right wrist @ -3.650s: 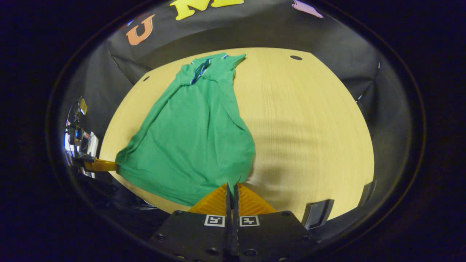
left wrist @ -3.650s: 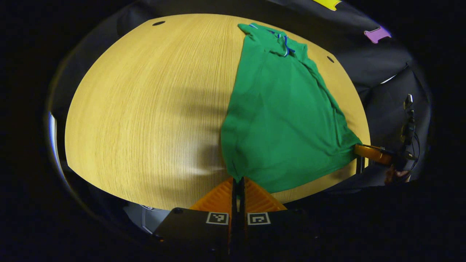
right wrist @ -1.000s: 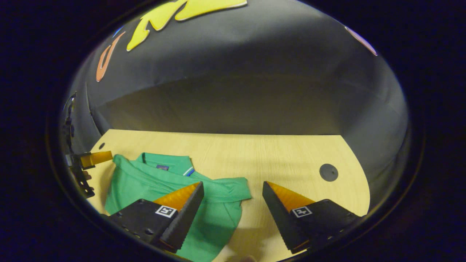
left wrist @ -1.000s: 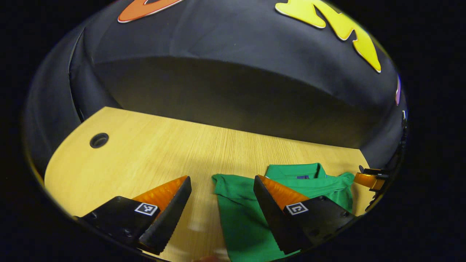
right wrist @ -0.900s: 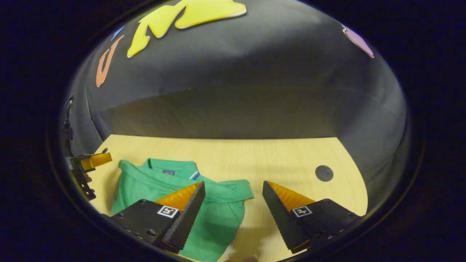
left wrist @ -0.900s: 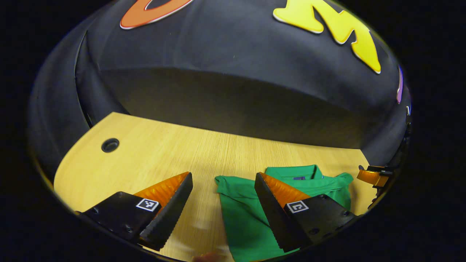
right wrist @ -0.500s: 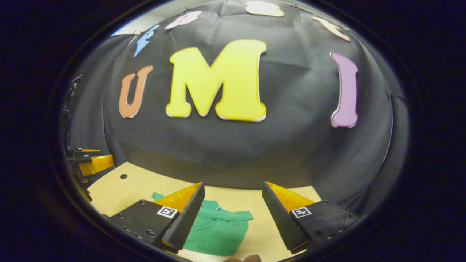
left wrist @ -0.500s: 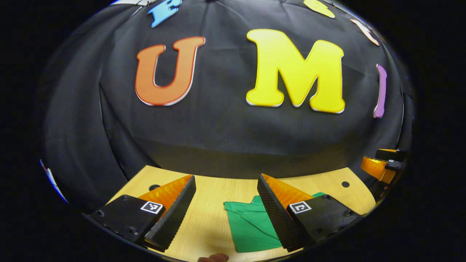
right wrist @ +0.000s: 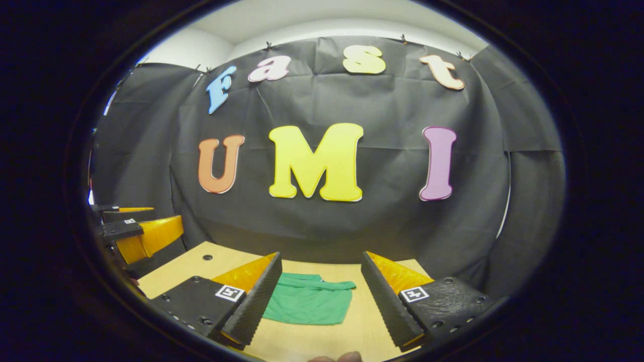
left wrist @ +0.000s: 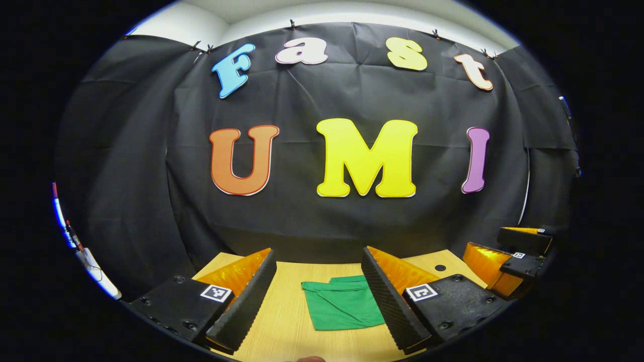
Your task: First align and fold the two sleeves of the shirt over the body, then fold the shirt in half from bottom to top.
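the green shirt [left wrist: 343,303] lies folded flat on the wooden table [left wrist: 292,327], near its back edge. left gripper [left wrist: 319,261] & right gripper [right wrist: 320,264] are both above the table w/ jaws spread wide, holding nothing, apart from the shirt.

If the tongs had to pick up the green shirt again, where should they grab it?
Probably a near corner of the folded green shirt, coming from the near side. It lies flat on the table, so only its edges give the open left tongs or right tongs something to pinch.
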`<state>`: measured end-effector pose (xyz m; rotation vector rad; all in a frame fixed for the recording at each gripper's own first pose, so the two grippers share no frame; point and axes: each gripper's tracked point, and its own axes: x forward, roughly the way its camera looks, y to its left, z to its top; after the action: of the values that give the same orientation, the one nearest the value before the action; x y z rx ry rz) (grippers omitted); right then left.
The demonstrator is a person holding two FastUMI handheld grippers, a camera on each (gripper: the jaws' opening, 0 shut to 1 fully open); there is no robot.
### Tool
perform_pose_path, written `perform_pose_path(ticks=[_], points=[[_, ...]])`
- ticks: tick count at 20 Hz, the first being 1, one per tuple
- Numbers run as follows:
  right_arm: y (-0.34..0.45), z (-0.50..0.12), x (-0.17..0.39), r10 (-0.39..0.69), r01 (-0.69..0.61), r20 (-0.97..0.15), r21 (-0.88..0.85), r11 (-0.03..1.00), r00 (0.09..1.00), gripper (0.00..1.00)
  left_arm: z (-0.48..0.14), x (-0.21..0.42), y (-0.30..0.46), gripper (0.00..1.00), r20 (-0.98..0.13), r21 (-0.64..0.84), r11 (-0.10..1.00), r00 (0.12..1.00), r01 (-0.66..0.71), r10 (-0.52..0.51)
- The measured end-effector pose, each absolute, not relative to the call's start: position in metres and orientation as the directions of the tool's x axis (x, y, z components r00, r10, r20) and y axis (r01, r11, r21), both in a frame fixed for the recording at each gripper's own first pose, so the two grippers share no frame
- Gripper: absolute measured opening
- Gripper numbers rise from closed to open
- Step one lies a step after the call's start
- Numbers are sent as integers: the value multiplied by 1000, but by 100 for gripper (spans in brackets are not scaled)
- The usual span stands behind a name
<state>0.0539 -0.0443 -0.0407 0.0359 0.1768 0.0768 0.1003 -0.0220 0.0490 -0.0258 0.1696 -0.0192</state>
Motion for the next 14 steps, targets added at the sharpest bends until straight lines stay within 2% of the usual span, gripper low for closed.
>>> perform_pose_path(ticks=[3, 6, 14], points=[[-38, -36, 25, 79, -75, -166, 31, 997, 983, 96, 38, 72, -36, 100, -196, -84, 995, 979, 48, -63], [-34, -26, 15, 75, -71, -164, 31, 997, 984, 96, 40, 65, -29, 100, -192, -39, 999, 981, 30, -37], [-41, -17, 10, 37, -36, -146, 12, 999, 989, 96, 52, 58, -30, 100, -157, -36, 999, 987, 20, -25]])
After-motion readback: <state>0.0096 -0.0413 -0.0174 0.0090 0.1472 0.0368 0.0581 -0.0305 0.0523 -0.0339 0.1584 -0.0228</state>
